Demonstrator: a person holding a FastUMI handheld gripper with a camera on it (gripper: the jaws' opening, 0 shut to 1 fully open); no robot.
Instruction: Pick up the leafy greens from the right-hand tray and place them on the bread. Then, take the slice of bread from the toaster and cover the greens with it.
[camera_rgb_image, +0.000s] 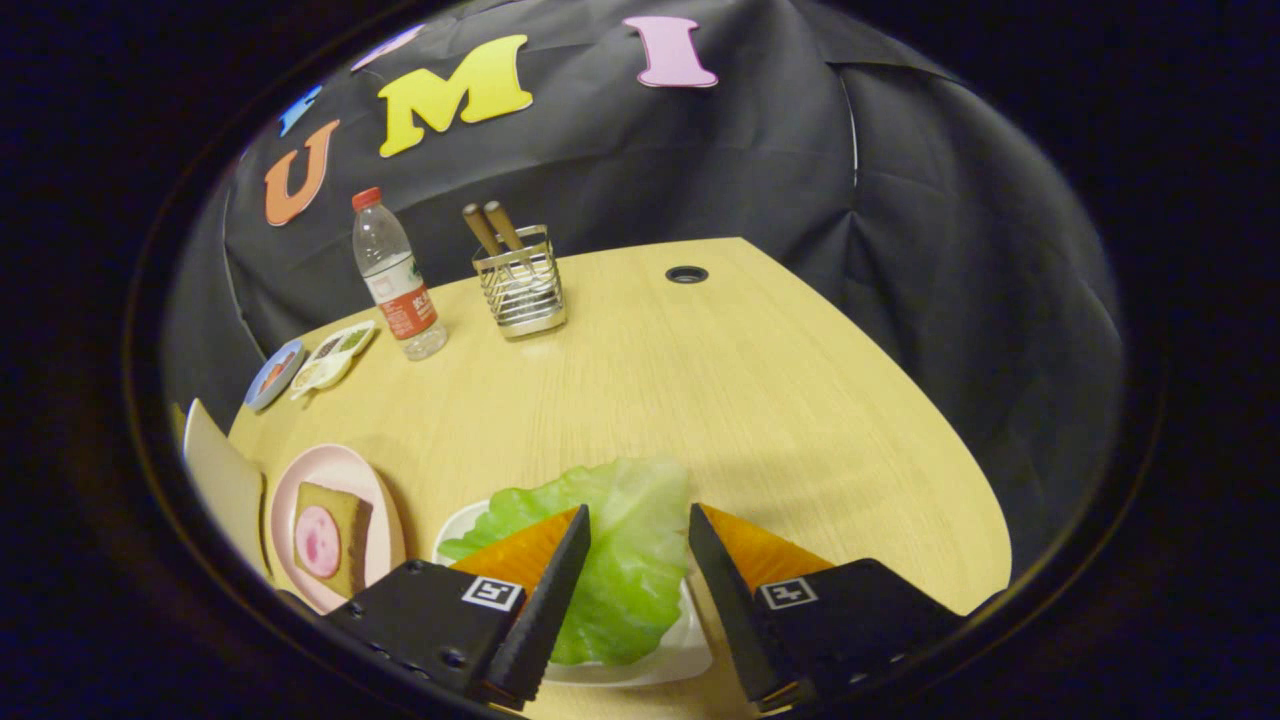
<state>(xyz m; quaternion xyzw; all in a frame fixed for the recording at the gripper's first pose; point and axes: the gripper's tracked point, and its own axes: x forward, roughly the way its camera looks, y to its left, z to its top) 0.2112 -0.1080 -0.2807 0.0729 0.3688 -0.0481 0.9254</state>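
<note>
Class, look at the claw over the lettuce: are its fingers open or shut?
Open. The claw has a wide gap between its fingers, and the lettuce on its white tray shows through it.

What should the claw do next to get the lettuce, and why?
Probably dip a little lower and then close. The claw is open, with the lettuce leaf lying between its fingers on the white tray, and neither finger looks to be pressing on it yet. The bread waits on the pink plate nearby.
</note>
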